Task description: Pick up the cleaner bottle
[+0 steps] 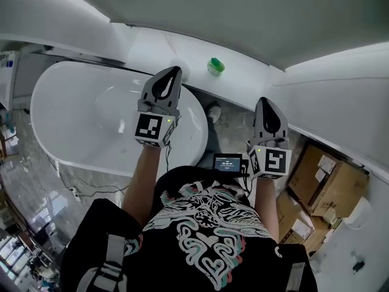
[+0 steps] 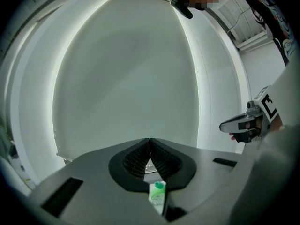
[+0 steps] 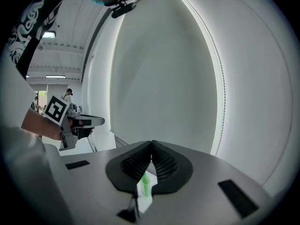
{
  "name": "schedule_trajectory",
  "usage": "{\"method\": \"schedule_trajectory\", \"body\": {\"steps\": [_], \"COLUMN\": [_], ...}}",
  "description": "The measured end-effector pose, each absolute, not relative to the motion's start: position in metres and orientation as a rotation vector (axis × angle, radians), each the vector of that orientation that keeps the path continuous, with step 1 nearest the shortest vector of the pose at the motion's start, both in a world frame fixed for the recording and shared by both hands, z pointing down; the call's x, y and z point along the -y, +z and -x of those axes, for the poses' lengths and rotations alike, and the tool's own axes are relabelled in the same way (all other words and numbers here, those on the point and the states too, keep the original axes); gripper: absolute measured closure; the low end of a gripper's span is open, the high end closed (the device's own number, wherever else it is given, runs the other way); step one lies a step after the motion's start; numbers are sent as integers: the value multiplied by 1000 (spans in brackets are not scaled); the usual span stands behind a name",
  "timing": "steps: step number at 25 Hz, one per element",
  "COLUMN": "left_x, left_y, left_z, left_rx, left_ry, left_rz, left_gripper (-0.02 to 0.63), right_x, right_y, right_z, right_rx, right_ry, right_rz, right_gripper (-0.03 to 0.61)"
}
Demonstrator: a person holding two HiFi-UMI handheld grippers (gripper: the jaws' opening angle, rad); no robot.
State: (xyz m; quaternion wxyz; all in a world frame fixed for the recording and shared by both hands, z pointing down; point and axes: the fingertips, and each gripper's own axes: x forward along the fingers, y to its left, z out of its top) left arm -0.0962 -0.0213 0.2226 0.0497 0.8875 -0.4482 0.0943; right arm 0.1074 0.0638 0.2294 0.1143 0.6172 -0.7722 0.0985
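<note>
The cleaner bottle (image 1: 215, 66), pale with a green cap, stands on the white ledge (image 1: 255, 78) behind the tub. My left gripper (image 1: 174, 72) hovers over the tub's far rim, left of the bottle and apart from it, with its jaws shut and empty. My right gripper (image 1: 265, 101) hangs lower right of the bottle, short of the ledge, also shut and empty. In the left gripper view the bottle (image 2: 158, 197) shows low, under the closed left gripper (image 2: 149, 146). Through the right gripper view the bottle (image 3: 145, 185) appears beneath the closed right gripper (image 3: 151, 147).
A white oval bathtub (image 1: 73, 120) fills the left. Cardboard boxes (image 1: 328, 184) are stacked on the floor at lower right. A small screen device (image 1: 227, 162) hangs at the person's chest. A pale wall rises behind the ledge.
</note>
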Motion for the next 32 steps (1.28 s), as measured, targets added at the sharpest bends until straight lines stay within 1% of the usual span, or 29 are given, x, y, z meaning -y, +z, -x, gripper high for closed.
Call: {"method": "schedule_trajectory", "body": {"steps": [14,21,32], "left_x": [55,61,77], "left_y": [331,377,440], "left_z": [86,74,64], "left_rx": [1239,1150,1068], "left_ry": [475,392,422], "left_rz": [-2686,-2690,-2697], "left_gripper": [595,595,595], "right_x": [-27,-14,21], "right_y": [340,393,459], "right_z": [-106,-98,-101], "right_rx": [2235,2263,2256], "right_ry": [437,500,509], "right_rz": [-1673,-1583,-1545], "right_gripper": [552,552,552]}}
